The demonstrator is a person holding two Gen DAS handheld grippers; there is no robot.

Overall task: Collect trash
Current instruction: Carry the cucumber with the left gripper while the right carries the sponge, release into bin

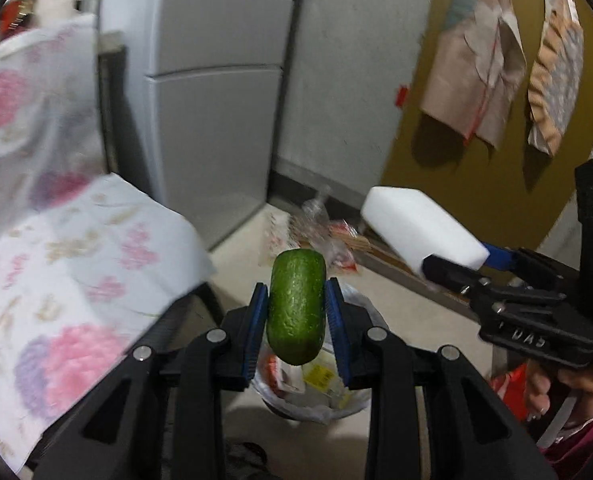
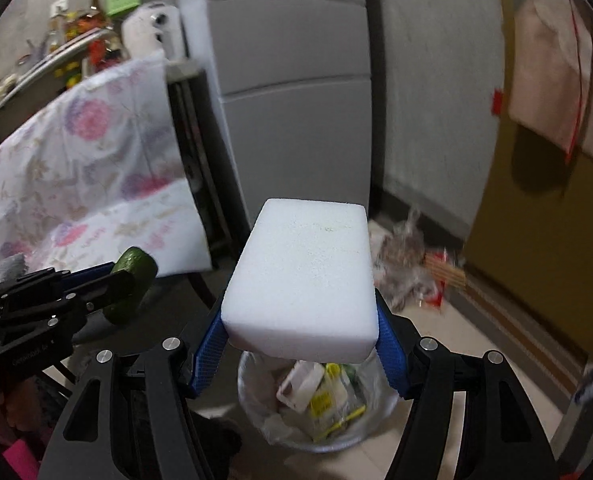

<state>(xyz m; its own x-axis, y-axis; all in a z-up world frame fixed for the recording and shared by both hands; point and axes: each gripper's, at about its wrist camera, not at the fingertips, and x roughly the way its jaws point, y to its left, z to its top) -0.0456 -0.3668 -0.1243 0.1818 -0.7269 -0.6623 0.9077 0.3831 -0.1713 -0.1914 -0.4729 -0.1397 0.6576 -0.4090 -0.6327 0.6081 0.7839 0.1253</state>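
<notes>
matt foam block (image 2: pixel 302 276), bumpy green avocado (image 1: pixel 296 306).

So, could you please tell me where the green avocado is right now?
The avocado is clamped in the left gripper, above the lined trash bin, left of the white sponge.

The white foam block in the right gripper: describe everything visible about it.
The white rectangular foam block looks like a soft, fine-pored sponge with rounded edges and a faint yellowish smudge on top. It lies flat and roughly level, clamped at its near end between the right gripper's blue pads, the rest jutting forward. It hangs over a plastic-lined trash bin holding wrappers.
</notes>
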